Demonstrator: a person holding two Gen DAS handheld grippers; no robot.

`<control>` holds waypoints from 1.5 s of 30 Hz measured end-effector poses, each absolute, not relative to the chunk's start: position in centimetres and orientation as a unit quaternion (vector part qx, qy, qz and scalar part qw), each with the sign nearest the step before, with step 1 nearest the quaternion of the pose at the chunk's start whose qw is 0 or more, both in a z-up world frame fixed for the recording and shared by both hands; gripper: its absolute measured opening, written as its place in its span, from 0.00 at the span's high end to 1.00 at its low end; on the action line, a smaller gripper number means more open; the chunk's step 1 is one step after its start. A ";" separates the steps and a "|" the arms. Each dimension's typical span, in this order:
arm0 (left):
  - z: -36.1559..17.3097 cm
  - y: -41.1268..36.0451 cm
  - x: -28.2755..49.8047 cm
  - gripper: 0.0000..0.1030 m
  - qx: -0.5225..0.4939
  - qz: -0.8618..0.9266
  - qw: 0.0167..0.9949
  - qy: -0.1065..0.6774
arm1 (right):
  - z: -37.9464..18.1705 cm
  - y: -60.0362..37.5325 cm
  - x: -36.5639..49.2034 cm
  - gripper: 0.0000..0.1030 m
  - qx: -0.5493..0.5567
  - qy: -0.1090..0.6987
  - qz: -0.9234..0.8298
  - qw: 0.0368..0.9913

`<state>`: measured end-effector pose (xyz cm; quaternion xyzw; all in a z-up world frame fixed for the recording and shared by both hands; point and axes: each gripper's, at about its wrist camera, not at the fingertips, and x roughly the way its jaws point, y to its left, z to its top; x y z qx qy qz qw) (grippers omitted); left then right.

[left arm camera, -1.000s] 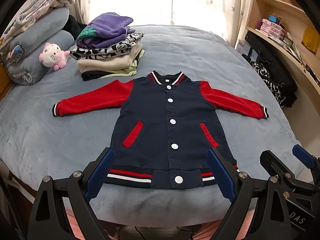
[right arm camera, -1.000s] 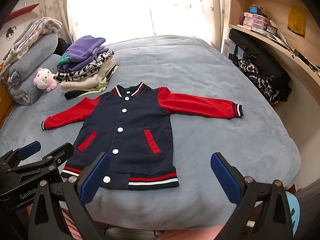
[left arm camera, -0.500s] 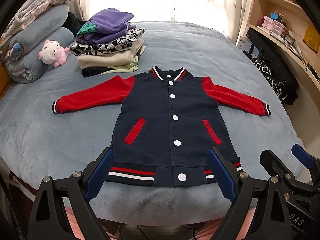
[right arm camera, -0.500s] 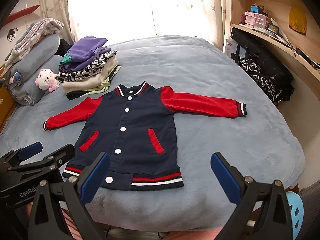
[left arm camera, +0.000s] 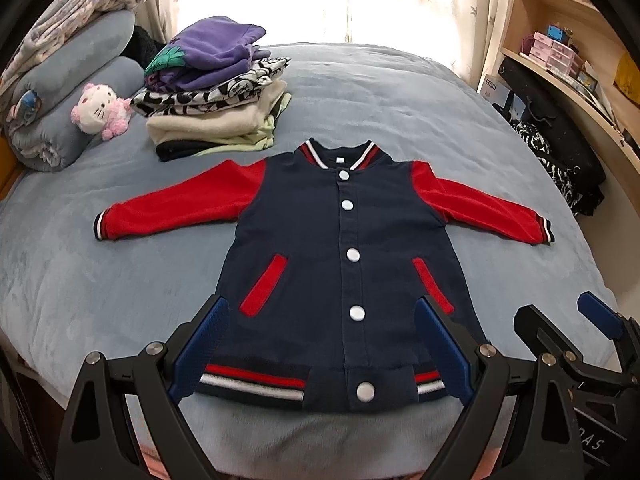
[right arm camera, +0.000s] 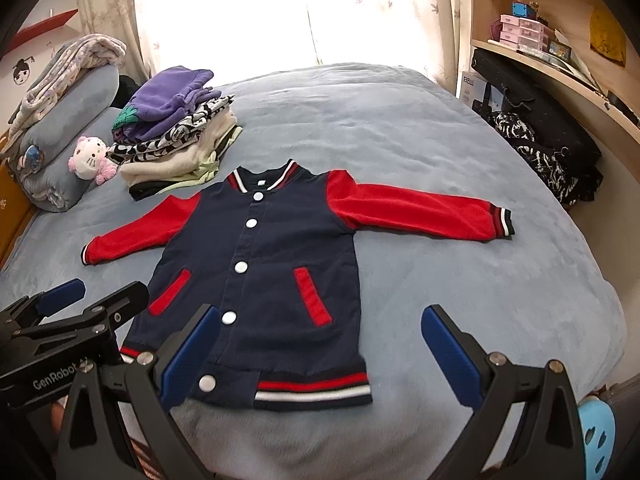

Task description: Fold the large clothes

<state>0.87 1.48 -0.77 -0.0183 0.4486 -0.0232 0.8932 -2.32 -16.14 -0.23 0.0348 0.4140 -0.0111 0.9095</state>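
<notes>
Left wrist view: a wide bed covered in a soft grey-blue plush blanket [left arm camera: 400, 92] fills the scene, and the same bed [right arm camera: 400, 120] spreads across the right wrist view; on it, near its front edge, lies the navy-bodied varsity jacket with red sleeves and white snap buttons [left arm camera: 348, 248], flat, front side up, buttoned shut, both sleeves stretched out sideways, collar towards the window and striped hem towards the cameras; in the right wrist view the jacket [right arm camera: 260, 264] sits left of centre; to the right of the bed stands a light wooden shelf unit [left arm camera: 560, 60] with small boxes on it, and dark bags lie beneath it; at the far left corner of the bed rest rolled grey-blue bedding bolsters [left arm camera: 68, 92] with a pale patterned blanket draped on top; just beyond the jacket's left sleeve is a stack of folded clothes topped by a purple garment [left arm camera: 216, 88], apart from the jacket; a small white-and-pink plush cat toy [left arm camera: 100, 110] leans against the bolsters, beside the stack; the left hand-held gripper [left arm camera: 320, 350] hangs over the jacket's hem with its blue-padded fingers spread wide, holding nothing; the right hand-held gripper [right arm camera: 320, 354] is likewise released, its fingers wide apart above the hem's right corner and the bare blanket, gripping nothing.
</notes>
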 end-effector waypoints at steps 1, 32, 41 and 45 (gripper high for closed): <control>-0.8 1.2 1.3 0.10 -0.015 -0.023 0.894 0.447 | -0.3 -16.3 -2.0 0.02 0.035 0.413 -0.012 0.910; -7.1 -10.3 16.1 0.10 0.051 -0.045 0.898 0.436 | -7.8 -33.0 9.8 0.11 0.189 0.426 -0.122 0.876; -9.2 -12.0 17.5 0.10 0.047 -0.052 0.903 0.424 | -11.2 -38.4 10.3 0.15 0.253 0.442 -0.169 0.844; -10.0 -12.8 17.9 0.10 0.050 -0.062 0.896 0.437 | -12.8 -39.8 10.4 0.20 0.286 0.450 -0.173 0.828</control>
